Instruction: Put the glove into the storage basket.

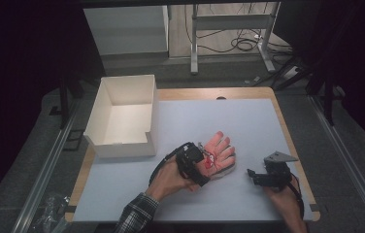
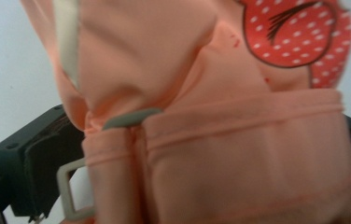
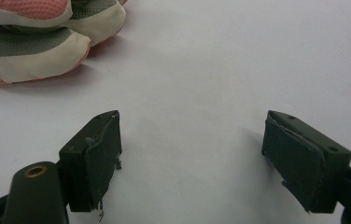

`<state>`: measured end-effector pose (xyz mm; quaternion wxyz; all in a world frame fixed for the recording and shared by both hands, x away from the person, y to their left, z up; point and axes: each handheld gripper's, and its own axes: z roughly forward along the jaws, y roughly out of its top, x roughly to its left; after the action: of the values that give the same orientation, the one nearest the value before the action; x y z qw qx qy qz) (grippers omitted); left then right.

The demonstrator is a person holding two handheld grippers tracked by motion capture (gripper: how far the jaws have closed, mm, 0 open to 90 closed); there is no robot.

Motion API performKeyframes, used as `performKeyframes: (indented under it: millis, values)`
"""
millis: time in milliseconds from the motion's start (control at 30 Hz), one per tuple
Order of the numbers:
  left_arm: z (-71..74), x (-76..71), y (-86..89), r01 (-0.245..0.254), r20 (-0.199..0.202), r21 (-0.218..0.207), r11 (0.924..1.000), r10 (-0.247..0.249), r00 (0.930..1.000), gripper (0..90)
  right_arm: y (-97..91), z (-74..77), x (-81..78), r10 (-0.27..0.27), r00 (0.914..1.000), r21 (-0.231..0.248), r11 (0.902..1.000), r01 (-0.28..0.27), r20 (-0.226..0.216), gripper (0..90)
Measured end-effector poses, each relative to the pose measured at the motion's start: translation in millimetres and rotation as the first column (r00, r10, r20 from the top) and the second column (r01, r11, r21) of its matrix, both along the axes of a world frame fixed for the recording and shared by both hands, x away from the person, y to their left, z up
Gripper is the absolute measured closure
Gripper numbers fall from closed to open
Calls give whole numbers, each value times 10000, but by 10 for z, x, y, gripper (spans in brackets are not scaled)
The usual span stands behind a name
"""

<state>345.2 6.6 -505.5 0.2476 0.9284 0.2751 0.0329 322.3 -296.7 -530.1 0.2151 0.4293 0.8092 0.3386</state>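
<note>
your left hand-held gripper [image 1: 201, 171] is at the cuff of the peach-pink fabric glove [image 1: 219, 151], and its jaws sit either side of the cuff band, clamped on it by the look of the bunched cloth in the left gripper view. keep that pinch on the doubled hem, clear of the grey plastic buckle [image 2: 73, 189], and lift slowly so the fingers don't drag. the right hand-held gripper [image 1: 257, 177] waits near the desk's right edge, jaws wide apart over bare white desk [image 1: 248, 121]. the glove lies flat, towards the front of the desk, fingers spread away from you, red dotted patch on its back, cream and grey padding at the fingertips. the white open cardboard box [image 1: 122, 116] sits at the back left corner.
</note>
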Motion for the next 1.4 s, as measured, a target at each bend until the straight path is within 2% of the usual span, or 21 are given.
performKeyframes:
  millis: [133,200,233,333,433,500,700,800,1033,1200,1400]
  values:
    - [-96,-24,-56,16,-35,586,9983,-14,10000,4,-1,1,0,5,10000,-14,10000,-5,-6,200]
    - [-149,-44,-71,118,-92,683,9976,-112,9999,26,0,0,0,14,10000,-20,10000,-14,-3,200]
    - [-152,-66,-72,75,43,682,9976,-78,10000,26,-1,0,-1,9,10000,-21,10000,-9,-3,200]
    - [-127,-102,-71,60,66,659,9978,-64,10000,89,0,0,-1,17,10000,-28,10000,-17,2,200]
    - [-83,-119,-62,122,125,698,9975,-131,9998,215,0,0,-2,18,10000,-31,10000,-18,6,200]
    - [-63,-119,-45,144,71,607,9981,-149,9999,300,0,0,-1,19,10000,-31,10000,-19,8,200]
    - [0,-84,30,218,-163,146,9997,-216,9996,415,0,0,-1,19,10000,-30,10000,-19,7,200]
    - [28,-66,54,41,-321,-28,10000,-42,9995,430,-1,0,-1,16,10000,-27,10000,-16,4,200]
    - [136,-1,122,-554,-47,-120,9984,554,9985,432,0,1,-2,12,10000,-26,10000,-12,-5,200]
    - [260,97,175,-1048,-86,-163,9944,1047,9945,429,1,1,-3,1,10000,-28,10000,-1,-14,200]
    - [420,206,202,-1443,125,-191,9893,1446,9894,425,1,-1,-2,-3,10000,-3,10000,3,5,200]
